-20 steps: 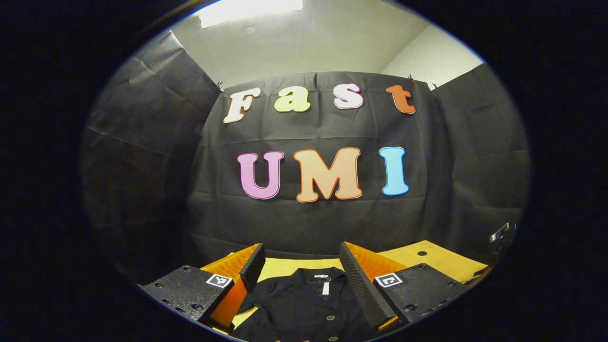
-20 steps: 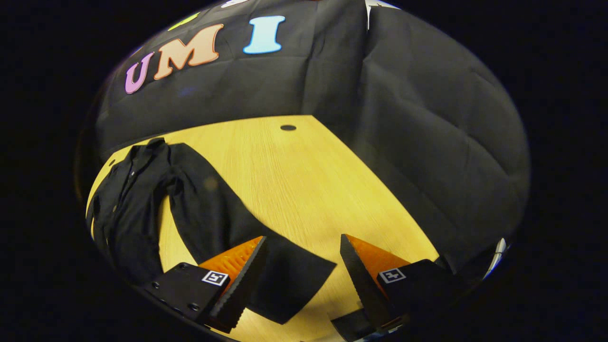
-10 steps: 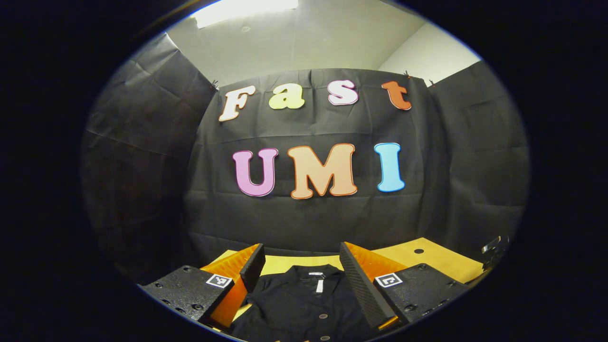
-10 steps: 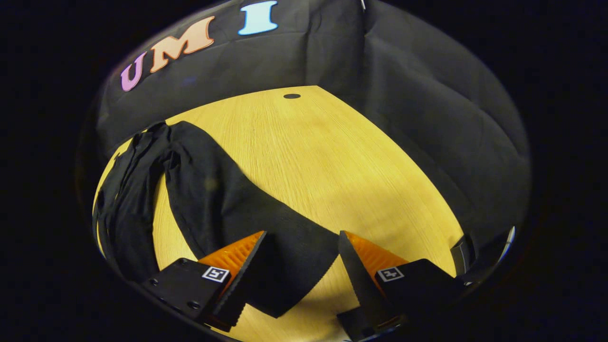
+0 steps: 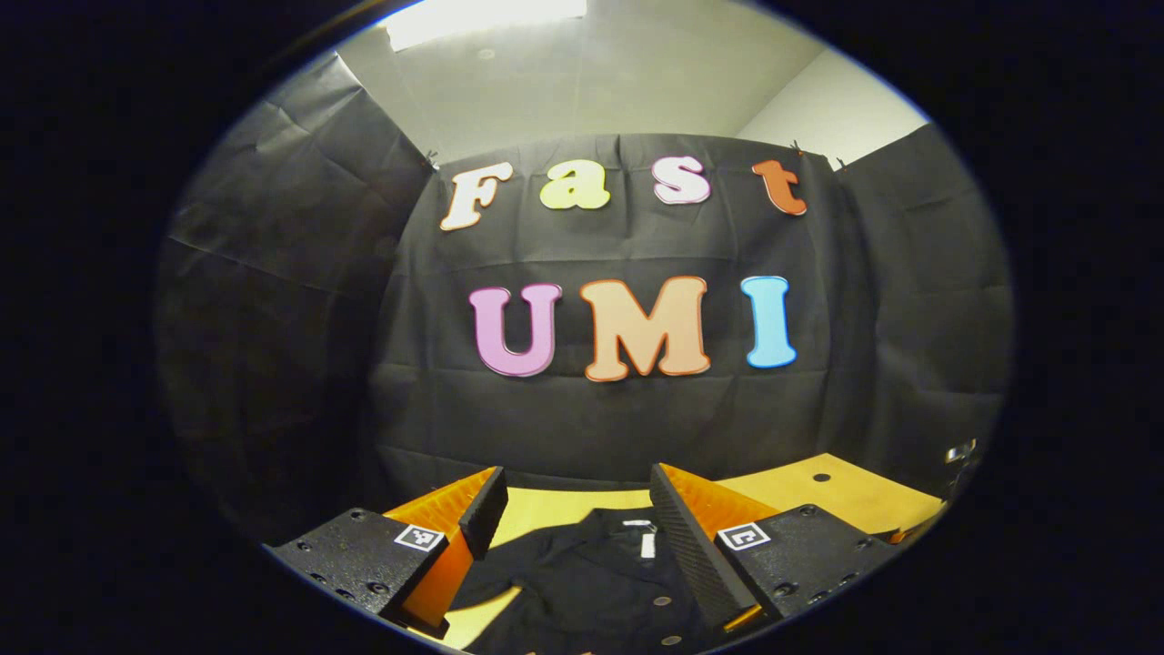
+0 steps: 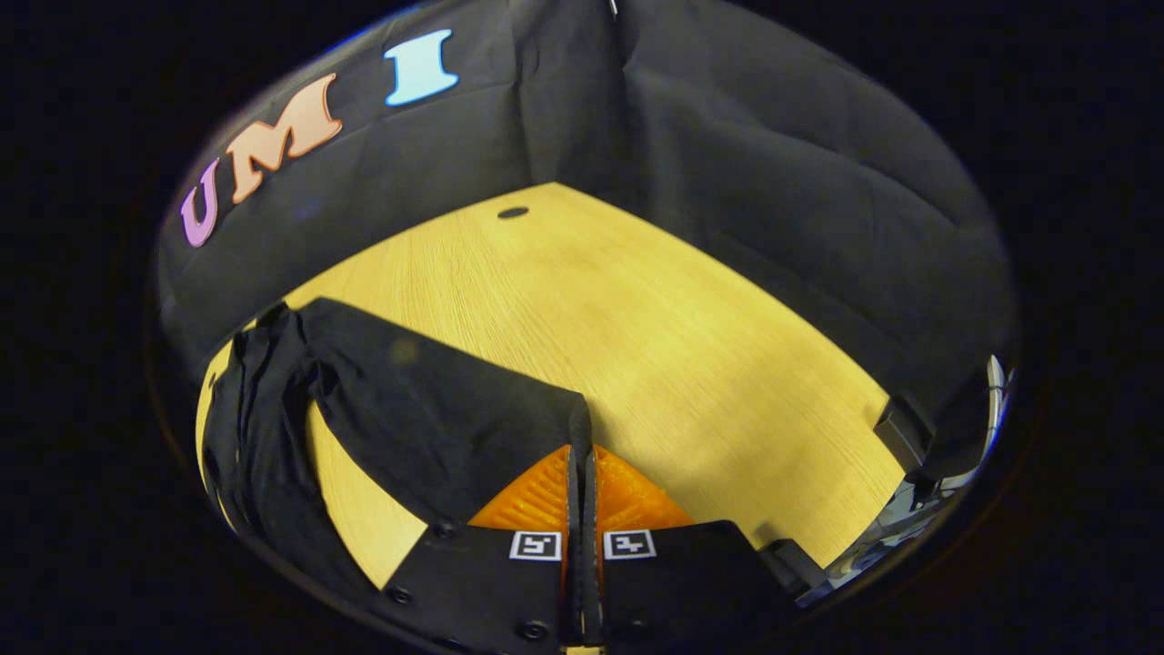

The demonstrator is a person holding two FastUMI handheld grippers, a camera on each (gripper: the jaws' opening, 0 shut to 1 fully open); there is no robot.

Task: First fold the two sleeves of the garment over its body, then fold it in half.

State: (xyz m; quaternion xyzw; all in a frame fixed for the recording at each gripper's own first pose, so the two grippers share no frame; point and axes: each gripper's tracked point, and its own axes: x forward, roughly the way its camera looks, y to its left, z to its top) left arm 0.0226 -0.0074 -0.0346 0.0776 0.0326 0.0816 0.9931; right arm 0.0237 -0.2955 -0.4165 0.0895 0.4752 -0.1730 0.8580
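1. garment (image 6: 273,437): black buttoned shirt, lying flat on the wooden table (image 6: 637,318), at 8 o'clock in the right gripper view.
2. sleeve (image 6: 436,409): stretched out from the body toward 6 o'clock, its cuff end at the fingertips.
3. right gripper (image 6: 579,446): fingers pressed together on the sleeve's cuff edge.
4. left gripper (image 5: 573,509): fingers spread wide, holding nothing, above the collar (image 5: 637,532).

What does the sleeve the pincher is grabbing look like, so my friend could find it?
Look at the yellow wooden table inside the black booth. A black garment lies at its left side in the right gripper view. The sleeve is the long flat black strip stretching away from the body onto bare wood, its end pinched at the right gripper.
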